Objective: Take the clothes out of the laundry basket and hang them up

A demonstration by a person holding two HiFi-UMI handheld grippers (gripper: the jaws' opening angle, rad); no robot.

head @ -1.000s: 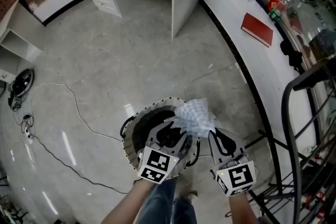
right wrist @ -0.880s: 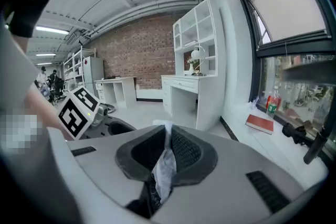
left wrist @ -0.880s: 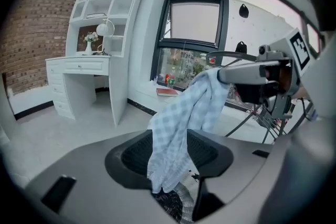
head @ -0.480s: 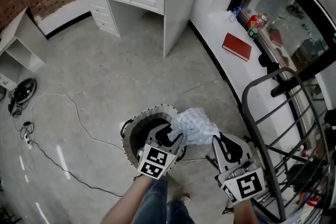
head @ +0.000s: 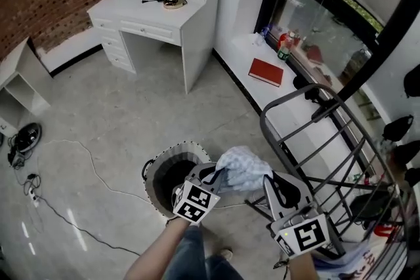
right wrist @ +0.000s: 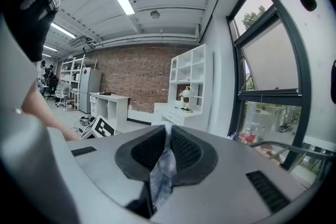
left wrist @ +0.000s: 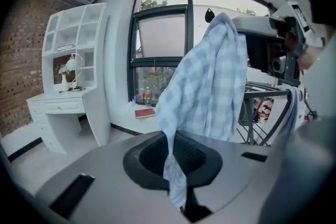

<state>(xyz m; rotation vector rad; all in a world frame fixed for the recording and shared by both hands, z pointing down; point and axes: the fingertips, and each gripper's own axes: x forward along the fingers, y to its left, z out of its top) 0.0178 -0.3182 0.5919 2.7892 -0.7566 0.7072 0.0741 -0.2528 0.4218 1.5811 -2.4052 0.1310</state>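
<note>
Now my left gripper (head: 216, 174) jaws are closing on the checked garment (head: 246, 164), with my right gripper (head: 268, 176) clamped on its other edge. I hold it above the basket (head: 152, 175), lower centre, ready for the drying rack (head: 287, 97) at right.

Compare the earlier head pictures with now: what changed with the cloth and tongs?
The left tongs, open before, are closing on the checked cloth between them. The cloth rose from the basket towards the rack. The right tongs still grip it; basket unmoved.

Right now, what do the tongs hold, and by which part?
Both hold the checked cloth: left tongs, closing, pinch a hanging edge; right tongs pinch another fold.
</note>
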